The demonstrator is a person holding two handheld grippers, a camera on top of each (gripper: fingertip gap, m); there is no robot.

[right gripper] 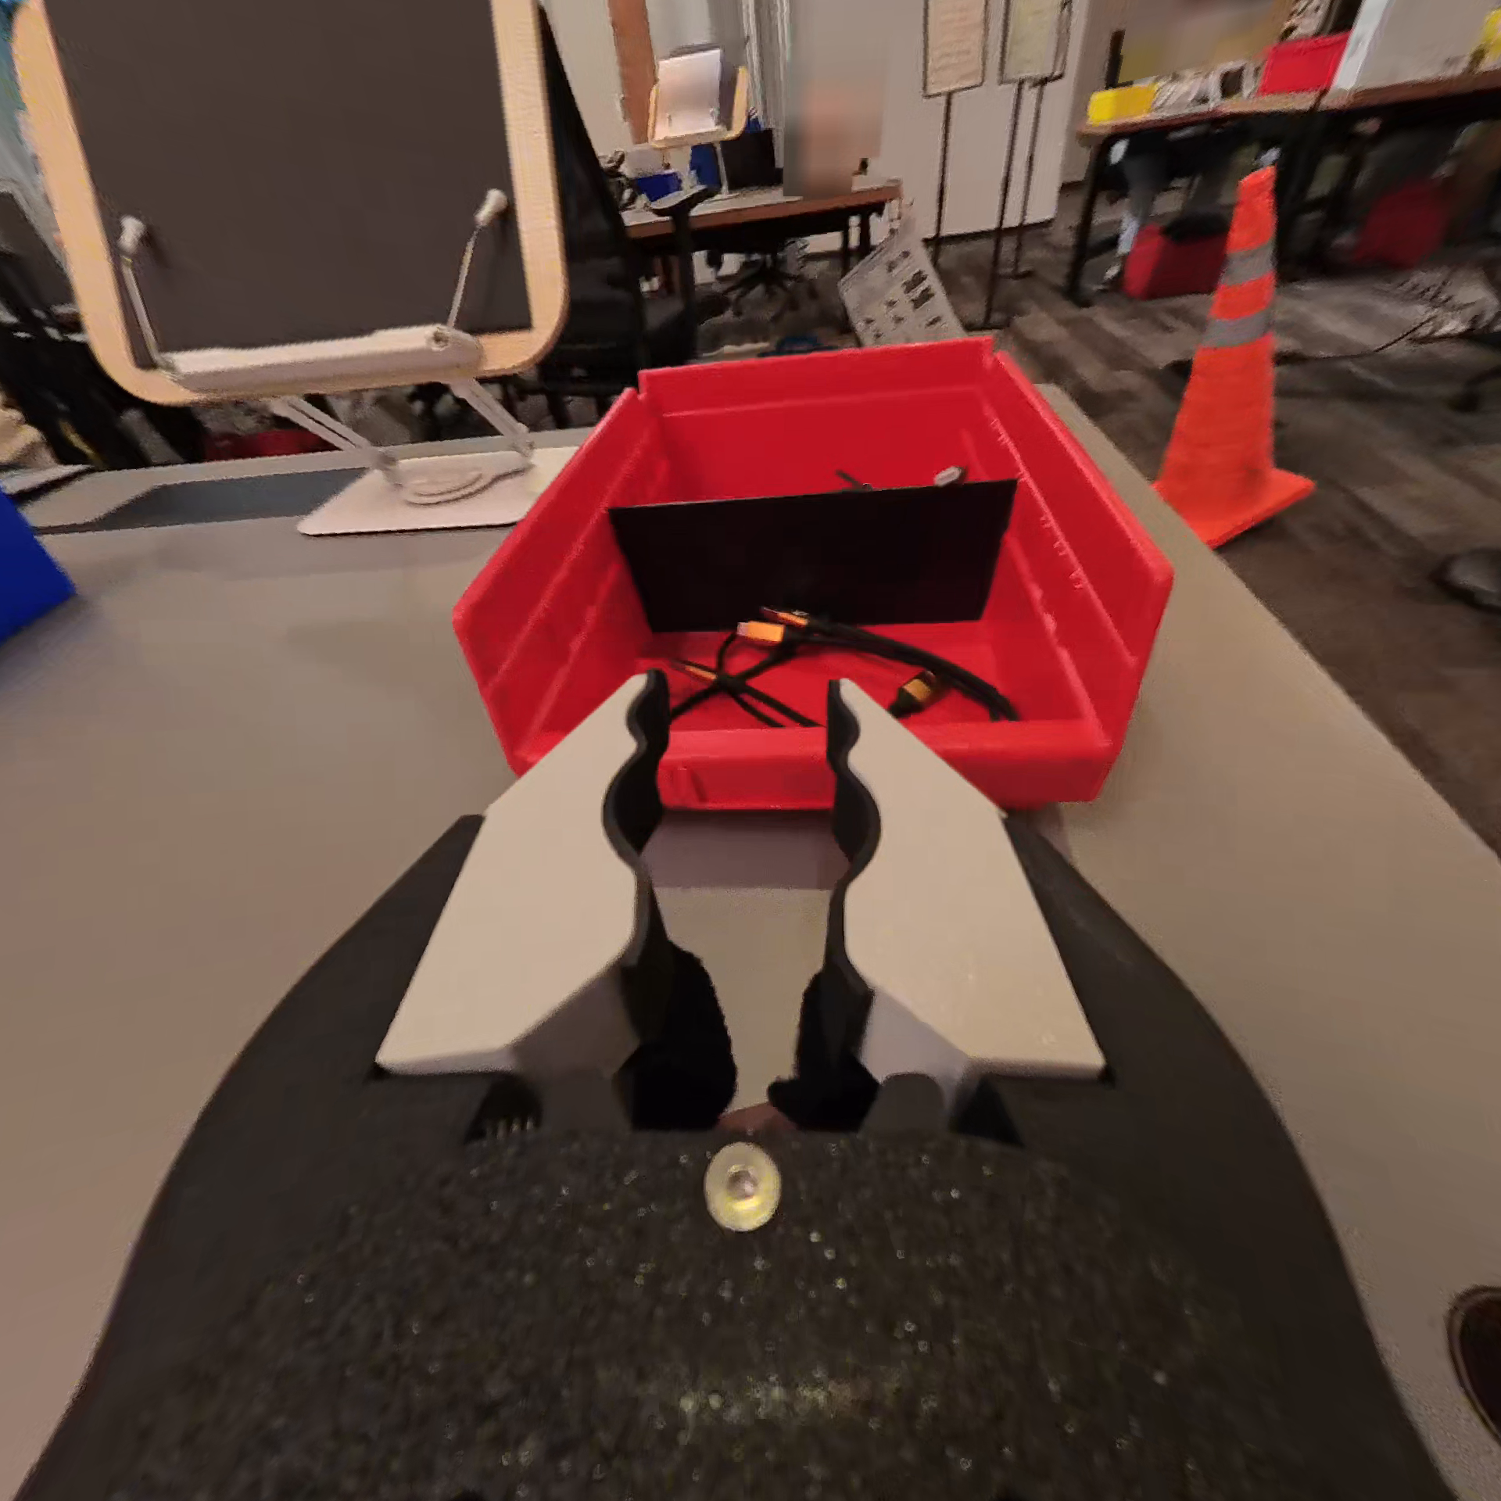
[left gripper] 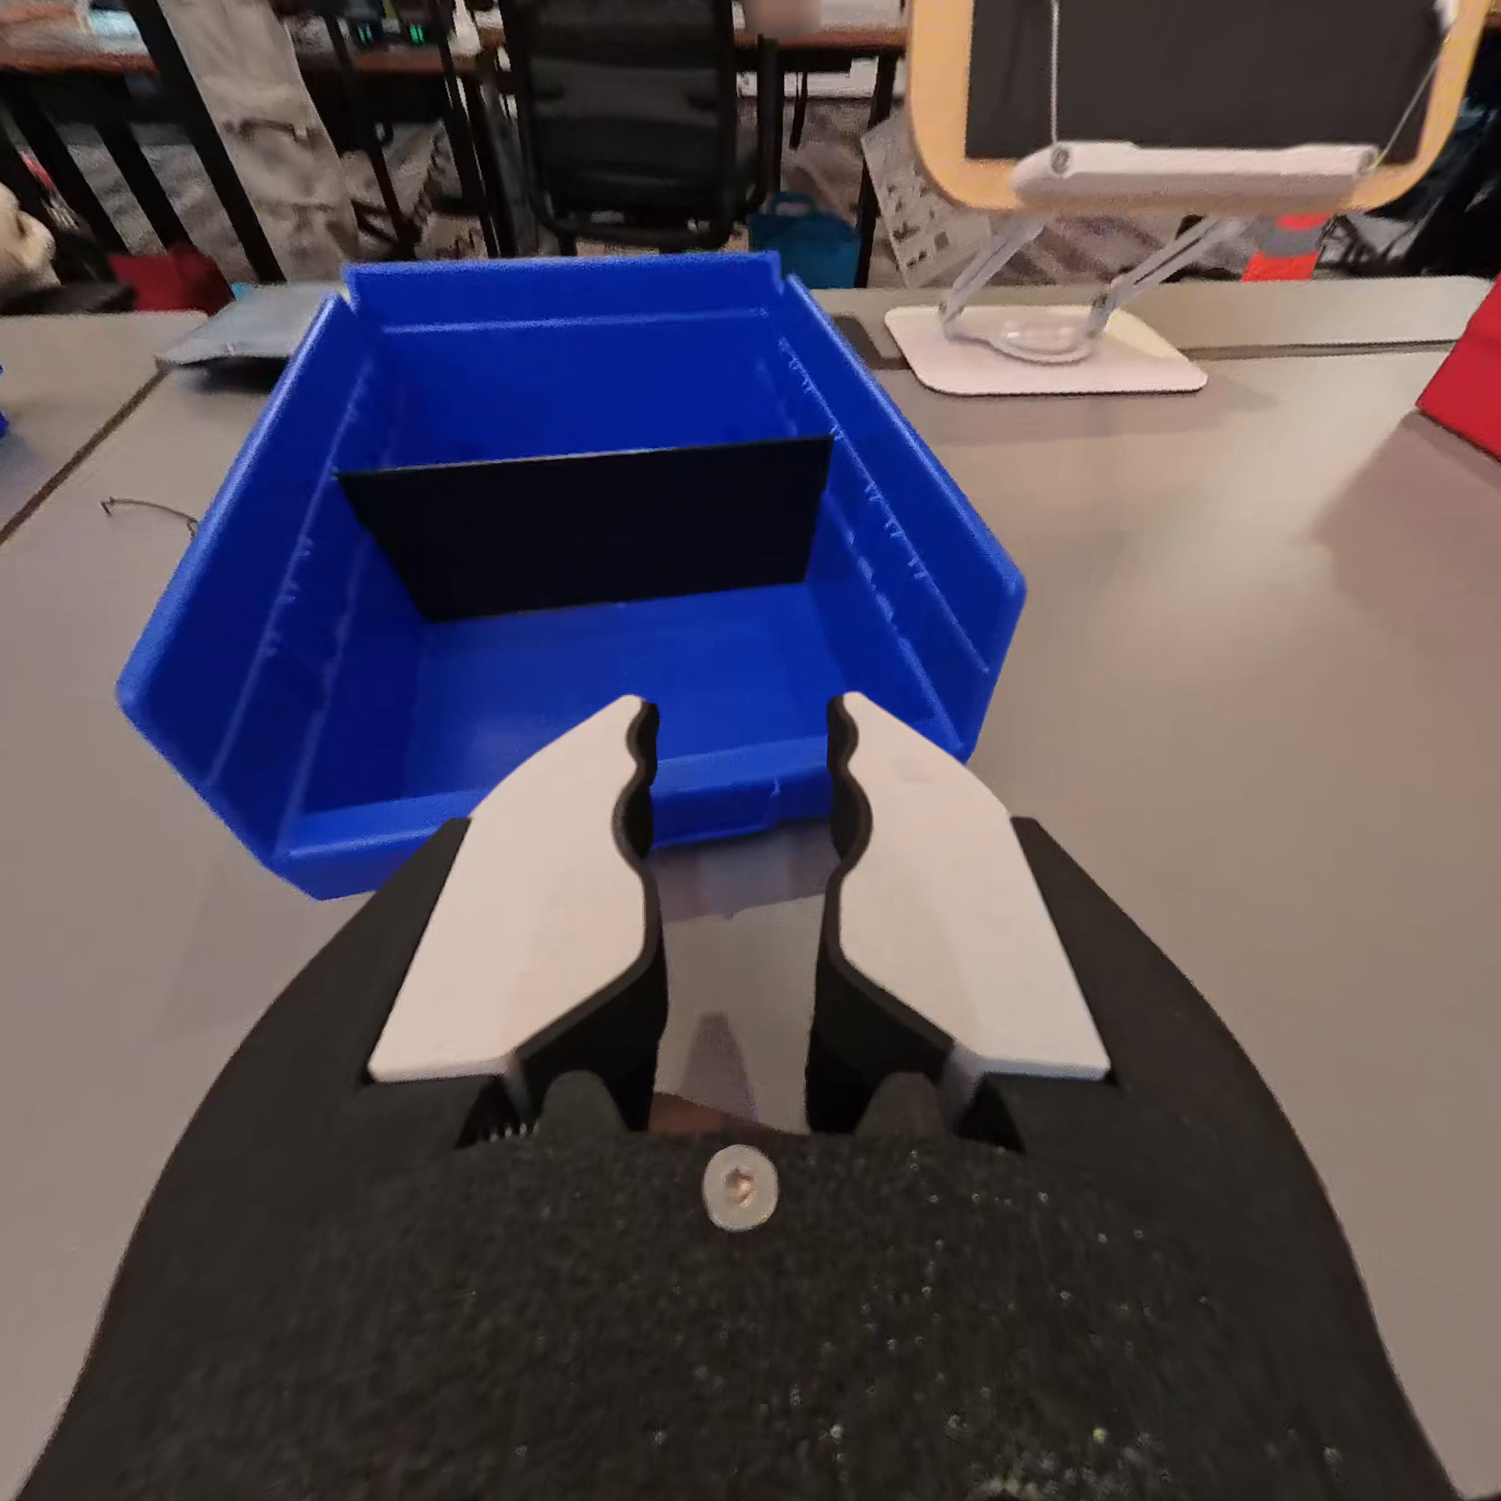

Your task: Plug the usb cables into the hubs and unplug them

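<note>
In the left wrist view a blue bin [left gripper: 268, 617] with a black divider [left gripper: 585, 536] stands on the grey table; both its compartments show nothing inside. My left gripper [left gripper: 741, 719] is open and empty, its tips just over the bin's near rim. In the right wrist view a red bin [right gripper: 536, 617] with a black divider [right gripper: 812, 560] holds black cables with orange plugs [right gripper: 780, 642] in its near compartment; a cable end shows behind the divider. My right gripper [right gripper: 746, 702] is open and empty at the red bin's near rim.
A tablet-like screen on a white stand [left gripper: 1048, 349] stands at the table's far side, between the bins; it also shows in the right wrist view [right gripper: 422, 495]. An orange cone [right gripper: 1230, 390] stands on the floor to the right. The table edge runs close past the red bin's right side. Tip to tip, the grippers are about 60 cm apart.
</note>
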